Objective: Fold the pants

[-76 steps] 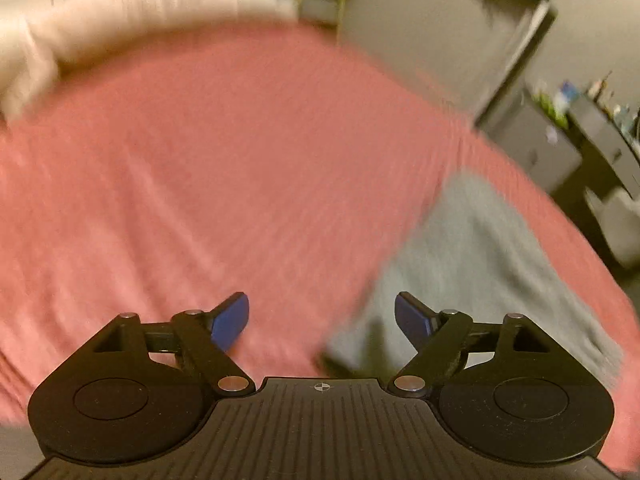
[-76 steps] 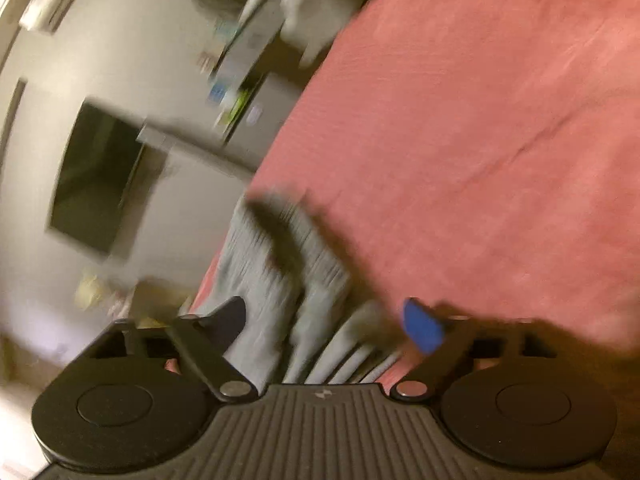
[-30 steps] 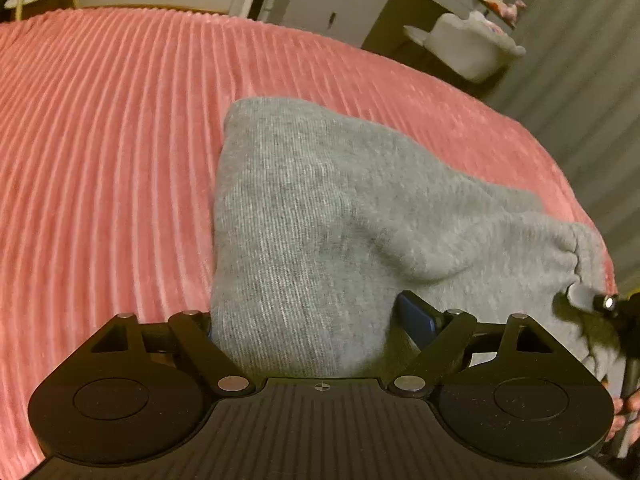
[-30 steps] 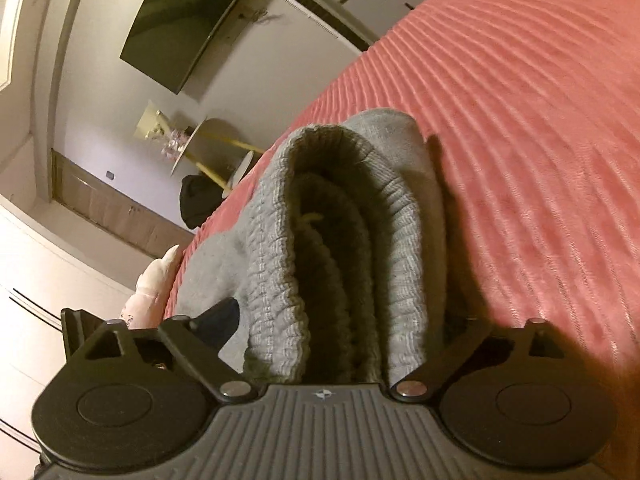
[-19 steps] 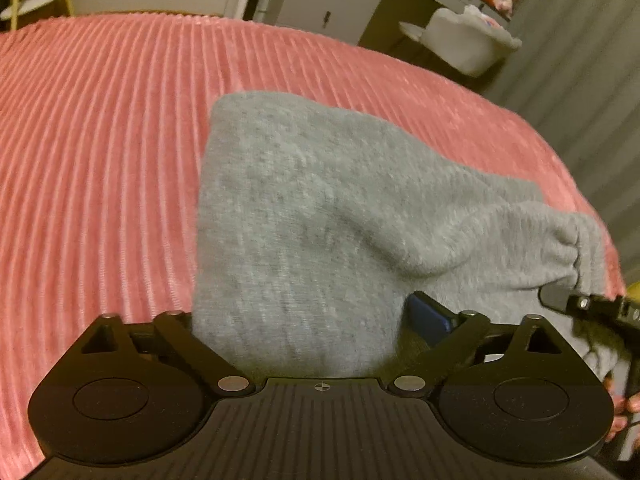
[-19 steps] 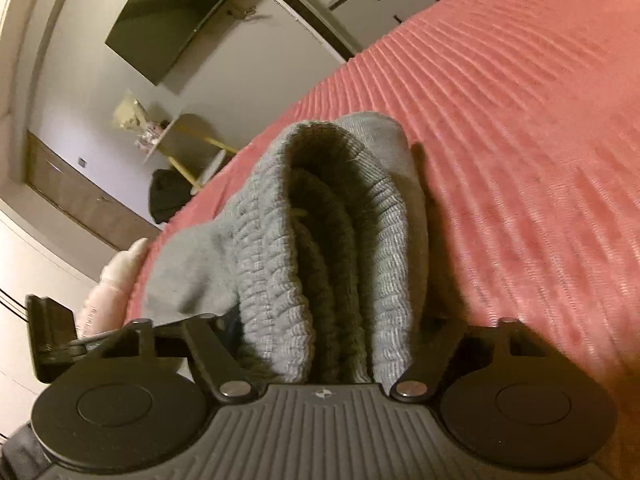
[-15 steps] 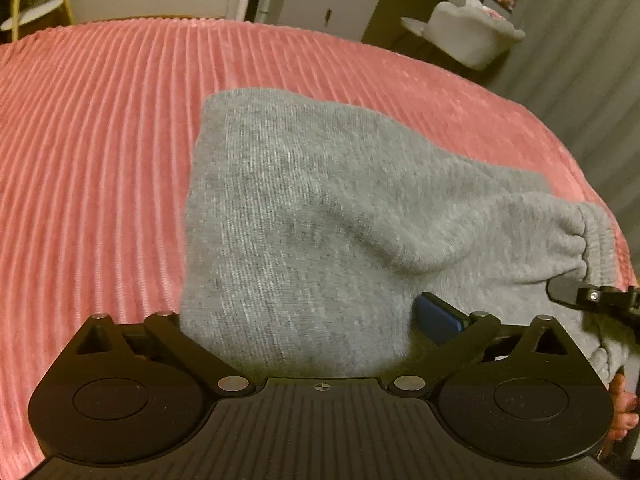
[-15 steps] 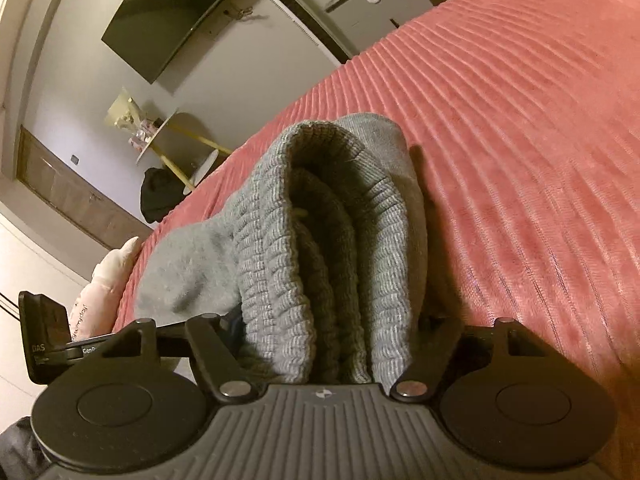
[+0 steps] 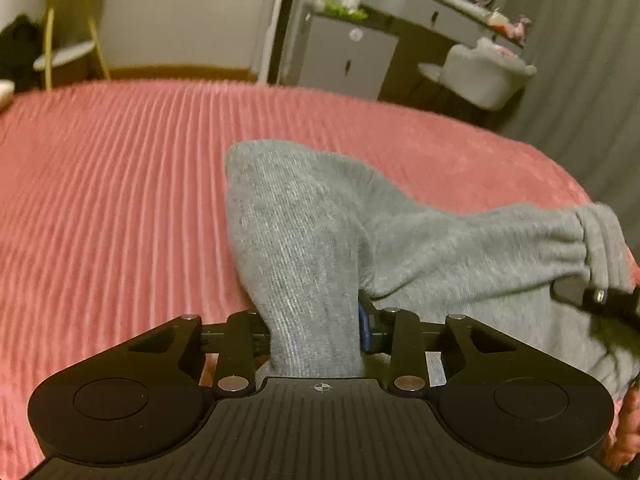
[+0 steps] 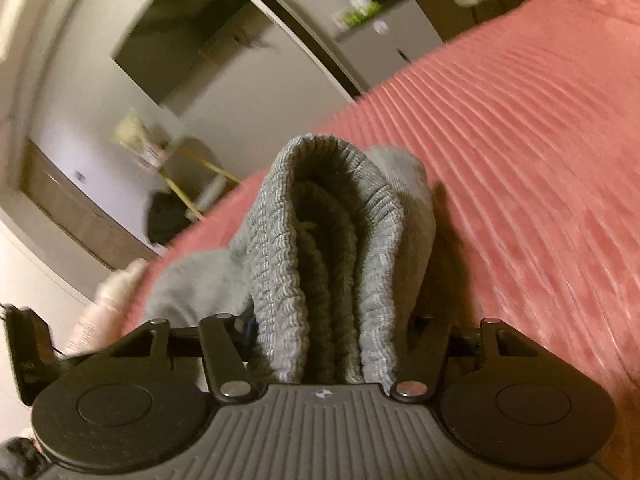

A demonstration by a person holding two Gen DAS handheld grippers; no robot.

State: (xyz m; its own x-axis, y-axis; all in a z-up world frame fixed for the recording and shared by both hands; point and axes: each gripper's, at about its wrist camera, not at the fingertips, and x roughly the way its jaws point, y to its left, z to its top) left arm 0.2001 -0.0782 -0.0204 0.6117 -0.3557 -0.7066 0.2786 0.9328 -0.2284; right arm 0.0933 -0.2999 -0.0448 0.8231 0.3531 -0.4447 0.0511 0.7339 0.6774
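Grey sweatpants (image 9: 320, 232) lie folded on a red ribbed bedspread (image 9: 120, 184). My left gripper (image 9: 314, 332) is shut on a bunched fold of the grey pants, which rises between its jaws. The right gripper shows at the right edge of the left wrist view (image 9: 596, 300), at the ribbed waistband. In the right wrist view my right gripper (image 10: 328, 336) is shut on the thick stacked waistband layers of the pants (image 10: 332, 248), held over the bedspread (image 10: 520, 160).
Beyond the bed stand a grey cabinet (image 9: 344, 60), a dresser with small items (image 9: 440, 4), a pale chair (image 9: 480, 72) and a yellow-legged stool (image 9: 68, 40). A dark wall screen (image 10: 180, 40) and a pale pillow (image 10: 108, 300) show in the right wrist view.
Both grippers have closed on the pants; the left one now pinches a narrow fold. The fabric has bunched up and lifted, and both views have tilted up toward the room.
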